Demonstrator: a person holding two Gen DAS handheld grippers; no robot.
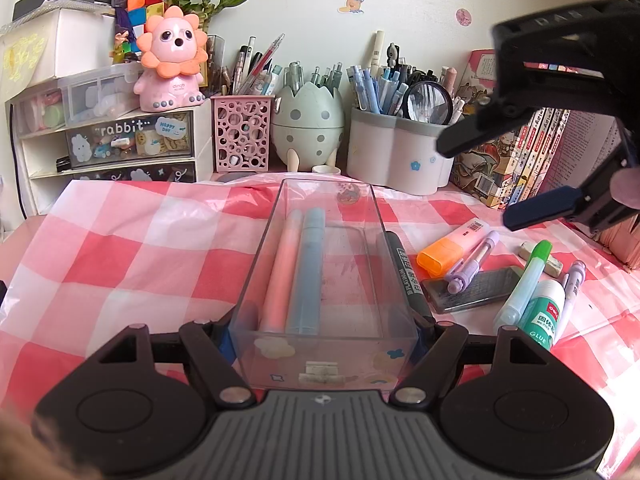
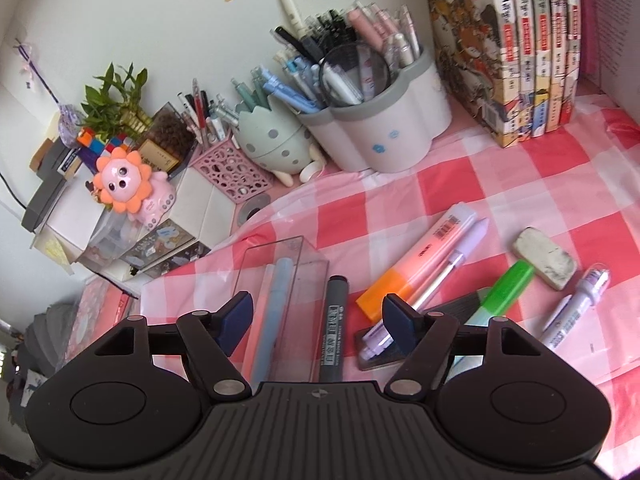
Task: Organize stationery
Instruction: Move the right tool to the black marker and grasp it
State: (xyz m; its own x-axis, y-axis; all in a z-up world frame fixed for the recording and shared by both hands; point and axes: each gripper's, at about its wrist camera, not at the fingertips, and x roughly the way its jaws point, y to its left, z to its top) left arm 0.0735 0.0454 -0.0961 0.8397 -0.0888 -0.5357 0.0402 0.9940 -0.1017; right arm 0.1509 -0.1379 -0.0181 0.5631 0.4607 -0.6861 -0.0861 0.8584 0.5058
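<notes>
The black marker point(image 2: 333, 326) lies on the cloth just right of the clear box point(image 2: 280, 312), lengthwise up the frame, between the right gripper point(image 2: 318, 320) fingers and nearer that hand. Its jaws gape wide, holding nothing (hovering above). The left gripper point(image 1: 320, 332) clamps the box's near end.

Each gripper point(image 1: 322, 338) point(image 2: 318, 316) is matte black with round side discs, silver screws, a ribbed grey centre plate and seemingly dark blue finger pads point(image 2: 400, 322).
</notes>
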